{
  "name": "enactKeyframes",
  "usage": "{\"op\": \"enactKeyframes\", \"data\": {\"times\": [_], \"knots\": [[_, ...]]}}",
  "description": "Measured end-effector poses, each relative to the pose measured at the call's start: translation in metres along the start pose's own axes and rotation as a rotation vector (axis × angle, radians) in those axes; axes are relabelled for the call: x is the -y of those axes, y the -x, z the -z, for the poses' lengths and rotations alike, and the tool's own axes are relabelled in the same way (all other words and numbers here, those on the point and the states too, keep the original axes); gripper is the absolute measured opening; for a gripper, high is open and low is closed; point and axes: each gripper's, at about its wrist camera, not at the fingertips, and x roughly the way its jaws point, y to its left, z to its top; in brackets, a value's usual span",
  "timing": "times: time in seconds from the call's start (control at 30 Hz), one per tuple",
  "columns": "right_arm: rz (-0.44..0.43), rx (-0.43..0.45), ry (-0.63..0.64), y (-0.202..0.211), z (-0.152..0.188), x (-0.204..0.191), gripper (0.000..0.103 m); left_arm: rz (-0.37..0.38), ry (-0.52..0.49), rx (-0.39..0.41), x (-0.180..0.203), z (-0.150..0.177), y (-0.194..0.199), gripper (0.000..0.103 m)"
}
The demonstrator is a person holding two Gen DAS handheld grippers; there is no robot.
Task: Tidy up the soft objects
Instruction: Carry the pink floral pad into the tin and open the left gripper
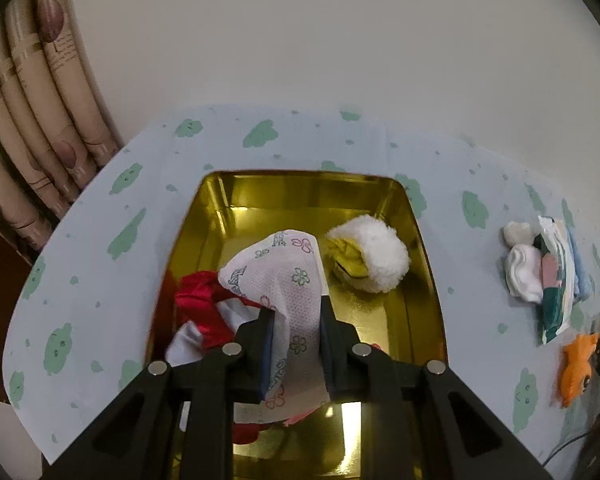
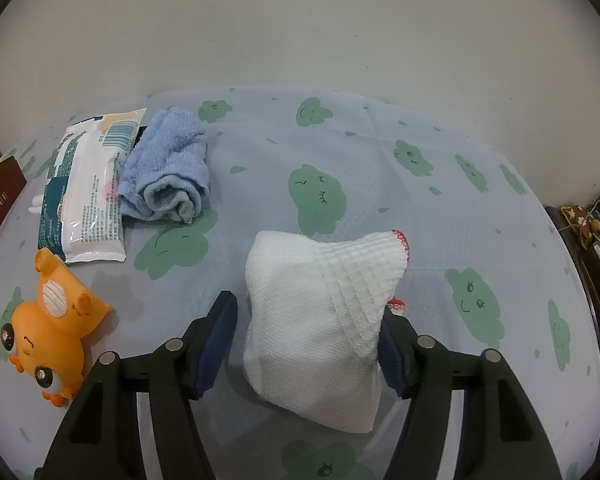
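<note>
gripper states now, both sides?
Left gripper: shut on the flower-print cloth, over the gold tray.
Right gripper: open around the white waffle cloth, not yet clamped.

The gold tray point(image 1: 420, 240) is glossy, mirror-like metal. In it lie a thin perforated floral cloth point(image 1: 288, 280), shiny red satin fabric point(image 1: 198, 300) and a fluffy white plush point(image 1: 380, 258). The white cloth point(image 2: 312, 320) is waffle-textured, the blue towel point(image 2: 168, 164) looped terry, the wipes packet point(image 2: 86, 188) glossy plastic, the orange toy point(image 2: 52, 340) smooth, and the printed table cover point(image 2: 380, 184) matt.
</note>
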Motion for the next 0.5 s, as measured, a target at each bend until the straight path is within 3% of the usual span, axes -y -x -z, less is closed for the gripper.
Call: {"op": "enactKeyframes", "data": {"times": [0.3, 0.5], "knots": [[-0.001, 0.000, 0.000, 0.000, 0.000, 0.000, 0.064, -0.007, -0.036, -0.045, 0.010, 0.005, -0.016, 0.024], [0.001, 0.000, -0.001, 0.000, 0.000, 0.000, 0.065, 0.000, -0.041, -0.065, 0.010, 0.006, -0.015, 0.037]]}}
